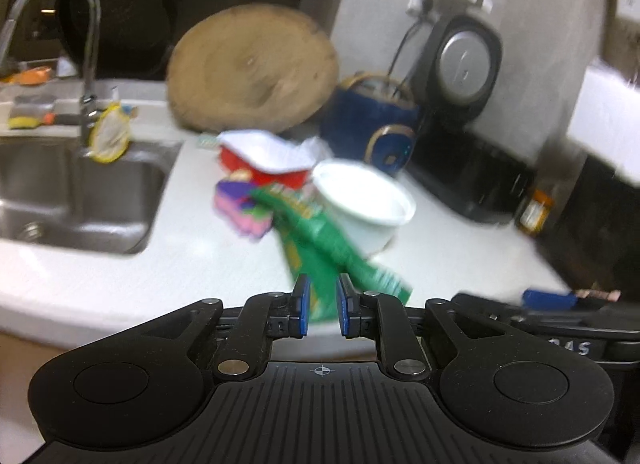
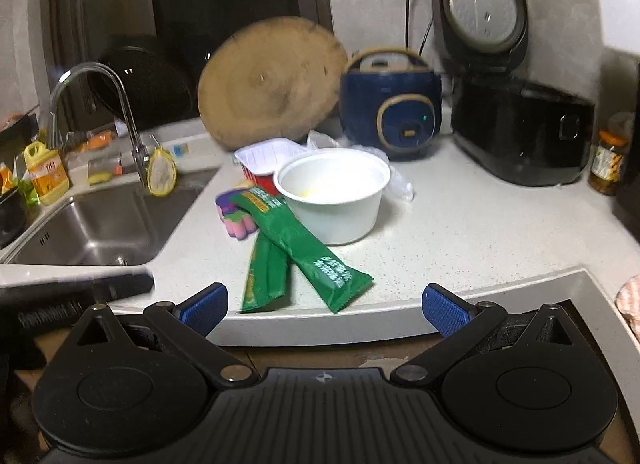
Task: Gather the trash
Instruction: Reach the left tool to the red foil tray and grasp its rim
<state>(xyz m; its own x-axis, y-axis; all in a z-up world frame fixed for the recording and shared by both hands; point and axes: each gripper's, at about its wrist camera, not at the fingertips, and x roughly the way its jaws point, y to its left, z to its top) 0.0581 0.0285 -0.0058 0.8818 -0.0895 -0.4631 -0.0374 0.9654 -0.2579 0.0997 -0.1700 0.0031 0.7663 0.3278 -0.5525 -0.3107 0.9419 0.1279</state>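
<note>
Trash lies on the white counter (image 2: 460, 232): two green wrappers (image 2: 304, 248), a white paper bowl (image 2: 334, 200), a red and white tray (image 2: 264, 162), a pink and purple packet (image 2: 236, 216) and clear plastic film (image 2: 396, 184). My right gripper (image 2: 324, 306) is wide open and empty, just short of the counter's front edge. My left gripper (image 1: 322, 310) has its jaws close together with a narrow gap; the green wrappers (image 1: 320, 240) lie beyond the tips on the counter (image 1: 160, 276), not held. The bowl (image 1: 364, 204) and the tray (image 1: 264, 156) stand behind them.
A steel sink (image 2: 100, 224) with a tap (image 2: 120, 112) is at the left. A round wooden board (image 2: 272, 84), a blue cooker (image 2: 392, 104), a black open cooker (image 2: 520, 124) and a jar (image 2: 608, 160) stand along the back.
</note>
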